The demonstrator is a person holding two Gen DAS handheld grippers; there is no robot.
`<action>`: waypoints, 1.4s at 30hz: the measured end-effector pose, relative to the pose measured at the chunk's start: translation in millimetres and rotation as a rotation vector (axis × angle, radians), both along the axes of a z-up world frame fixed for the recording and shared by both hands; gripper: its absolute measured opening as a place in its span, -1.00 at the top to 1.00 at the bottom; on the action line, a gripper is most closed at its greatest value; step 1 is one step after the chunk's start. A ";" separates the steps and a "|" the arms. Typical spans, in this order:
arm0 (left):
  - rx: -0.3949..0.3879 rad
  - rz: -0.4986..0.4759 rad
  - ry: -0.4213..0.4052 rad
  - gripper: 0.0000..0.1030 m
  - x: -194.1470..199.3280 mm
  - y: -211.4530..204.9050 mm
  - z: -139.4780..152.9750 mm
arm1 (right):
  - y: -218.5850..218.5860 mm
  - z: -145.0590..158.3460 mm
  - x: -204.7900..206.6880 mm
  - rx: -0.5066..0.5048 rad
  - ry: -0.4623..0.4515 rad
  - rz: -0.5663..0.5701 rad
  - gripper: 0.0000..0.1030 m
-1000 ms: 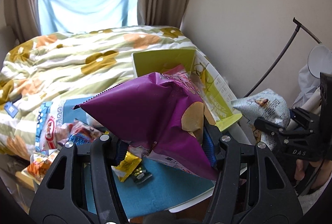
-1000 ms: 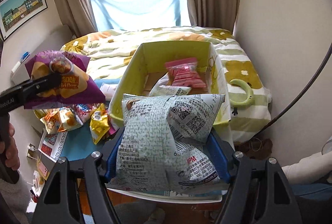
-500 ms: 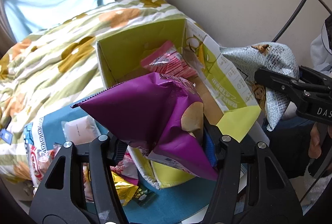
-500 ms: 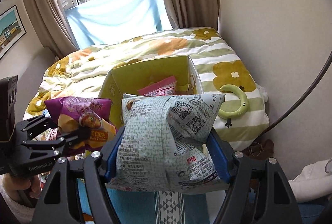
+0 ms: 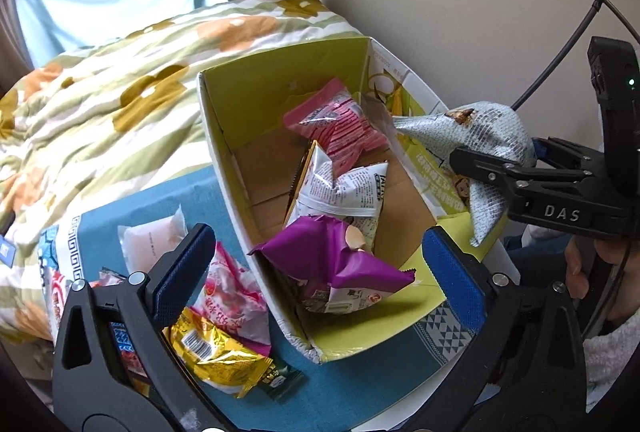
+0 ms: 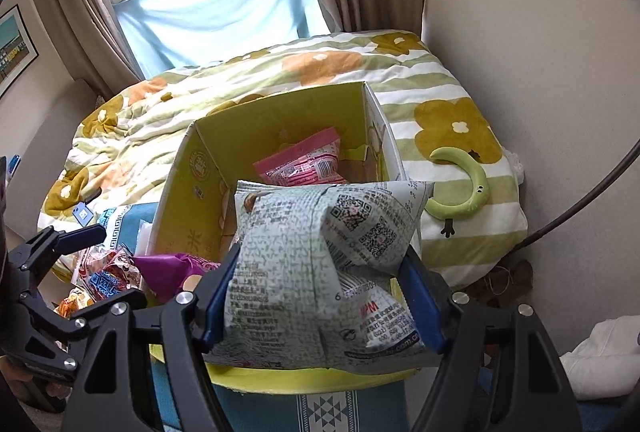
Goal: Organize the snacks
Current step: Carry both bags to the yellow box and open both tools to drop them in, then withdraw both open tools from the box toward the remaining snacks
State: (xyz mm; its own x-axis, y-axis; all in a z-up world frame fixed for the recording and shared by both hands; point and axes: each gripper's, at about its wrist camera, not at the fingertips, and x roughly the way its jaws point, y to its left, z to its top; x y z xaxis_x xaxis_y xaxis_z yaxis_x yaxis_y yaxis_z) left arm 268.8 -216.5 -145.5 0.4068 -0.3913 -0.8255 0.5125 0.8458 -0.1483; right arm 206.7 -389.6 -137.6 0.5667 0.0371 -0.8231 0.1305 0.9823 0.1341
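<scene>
A yellow-green cardboard box [image 5: 224, 147] stands on a blue cloth. Inside lie a pink snack bag [image 5: 336, 123], a white bag [image 5: 344, 187] and a purple chip bag [image 5: 332, 264] at the near end. My left gripper [image 5: 316, 264] is open over the box, with the purple bag loose below it. My right gripper [image 6: 320, 296] is shut on a grey-green printed snack bag [image 6: 320, 264], held above the box's near edge [image 6: 192, 167]. That bag also shows in the left wrist view [image 5: 484, 147].
Several loose snack packs lie on the blue cloth left of the box: a pink one [image 5: 232, 292], a yellow one [image 5: 212, 352], a pale one [image 5: 154, 240]. A flowered quilt [image 5: 100, 103] covers the bed behind. A green curved toy [image 6: 464, 187] lies on the quilt. A wall stands at the right.
My left gripper has opened and dropped the purple bag into the box. My right gripper has carried the grey-green bag closer over the box.
</scene>
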 end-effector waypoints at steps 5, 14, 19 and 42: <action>0.003 0.011 -0.001 -0.99 -2.2 6.0 -4.2 | 10.0 -19.4 9.5 0.000 0.015 0.026 -0.36; 0.013 0.039 0.000 -0.99 -9.1 14.6 -10.9 | 16.8 -32.1 15.0 0.015 -0.005 0.055 -0.67; 0.002 0.050 0.002 -0.99 -17.8 18.2 -8.7 | 16.3 -25.4 -1.3 0.023 -0.088 0.059 -0.98; -0.037 0.205 -0.204 -0.99 -135.8 52.6 72.7 | 44.4 57.0 -102.1 -0.049 -0.213 0.088 -0.98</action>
State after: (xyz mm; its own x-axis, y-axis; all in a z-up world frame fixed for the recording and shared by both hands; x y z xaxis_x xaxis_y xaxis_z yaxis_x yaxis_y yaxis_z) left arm 133.0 -163.9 -72.7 0.6368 -0.3117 -0.7052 0.3535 0.9309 -0.0923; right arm 104.6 -345.2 -80.5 0.7239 0.0566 -0.6876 0.0181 0.9947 0.1009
